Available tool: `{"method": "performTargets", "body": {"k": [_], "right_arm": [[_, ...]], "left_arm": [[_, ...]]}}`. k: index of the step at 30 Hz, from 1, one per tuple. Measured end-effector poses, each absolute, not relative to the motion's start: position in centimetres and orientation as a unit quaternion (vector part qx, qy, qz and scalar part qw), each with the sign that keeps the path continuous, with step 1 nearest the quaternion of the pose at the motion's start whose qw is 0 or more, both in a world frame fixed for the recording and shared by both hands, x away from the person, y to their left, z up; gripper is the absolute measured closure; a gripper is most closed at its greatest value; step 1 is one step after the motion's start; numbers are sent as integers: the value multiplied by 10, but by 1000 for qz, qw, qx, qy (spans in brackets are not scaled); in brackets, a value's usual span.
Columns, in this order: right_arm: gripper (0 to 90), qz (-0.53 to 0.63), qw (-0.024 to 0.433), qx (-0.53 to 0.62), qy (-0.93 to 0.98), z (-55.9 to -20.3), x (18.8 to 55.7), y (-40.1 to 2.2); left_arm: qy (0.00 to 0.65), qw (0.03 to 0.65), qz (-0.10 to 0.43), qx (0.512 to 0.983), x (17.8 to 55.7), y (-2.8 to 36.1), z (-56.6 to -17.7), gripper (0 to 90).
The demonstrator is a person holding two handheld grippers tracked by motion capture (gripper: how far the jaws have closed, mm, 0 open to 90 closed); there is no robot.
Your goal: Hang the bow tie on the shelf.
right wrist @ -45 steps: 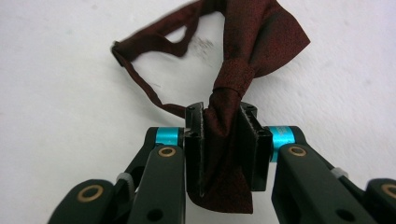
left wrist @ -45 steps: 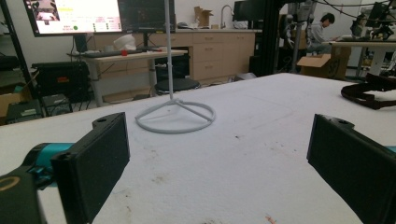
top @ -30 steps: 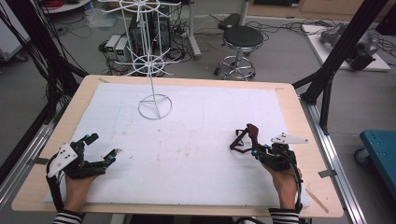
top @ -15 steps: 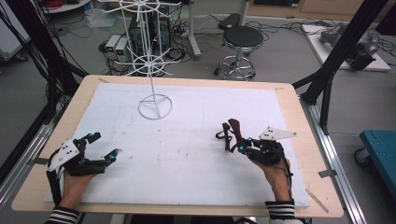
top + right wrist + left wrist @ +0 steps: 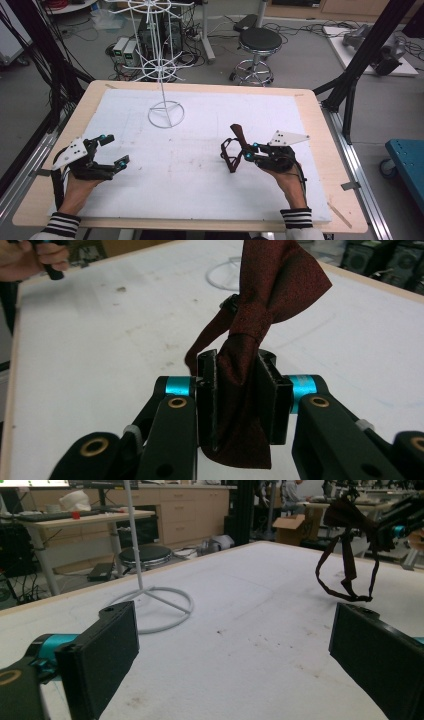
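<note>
A dark red bow tie [image 5: 260,305] with a thin neck strap [image 5: 229,156] is clamped between the jaws of my right gripper [image 5: 248,152], held just above the white mat at right of centre. Its strap loop hangs down to the mat [image 5: 345,587]. My left gripper [image 5: 111,149] rests at the left of the mat, open, with nothing between its two black pads [image 5: 107,652]. A white wire display stand [image 5: 165,112] with a ring base stands at the back centre of the mat.
The white mat [image 5: 200,175] covers most of the wooden table [image 5: 320,115]. Black frame posts [image 5: 367,55] rise at the right and left of the table. A stool [image 5: 257,42] and cables sit on the floor behind it.
My right gripper has carried the bow tie leftward and slightly forward, toward the middle of the mat. The left gripper has stayed where it was.
</note>
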State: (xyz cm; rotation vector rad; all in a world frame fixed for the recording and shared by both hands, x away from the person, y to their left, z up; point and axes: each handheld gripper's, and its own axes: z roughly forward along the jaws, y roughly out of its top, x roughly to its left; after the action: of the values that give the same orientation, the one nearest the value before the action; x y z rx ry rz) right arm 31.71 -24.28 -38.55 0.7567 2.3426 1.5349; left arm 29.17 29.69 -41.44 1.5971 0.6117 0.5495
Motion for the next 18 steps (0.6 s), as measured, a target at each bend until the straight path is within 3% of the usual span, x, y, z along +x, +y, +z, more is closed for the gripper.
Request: {"method": "performTargets", "body": {"k": [18], "right_arm": [[737, 571, 69, 144, 805, -372, 322, -205]], "left_arm": [[207, 629, 177, 728, 306, 274, -384, 62]]}}
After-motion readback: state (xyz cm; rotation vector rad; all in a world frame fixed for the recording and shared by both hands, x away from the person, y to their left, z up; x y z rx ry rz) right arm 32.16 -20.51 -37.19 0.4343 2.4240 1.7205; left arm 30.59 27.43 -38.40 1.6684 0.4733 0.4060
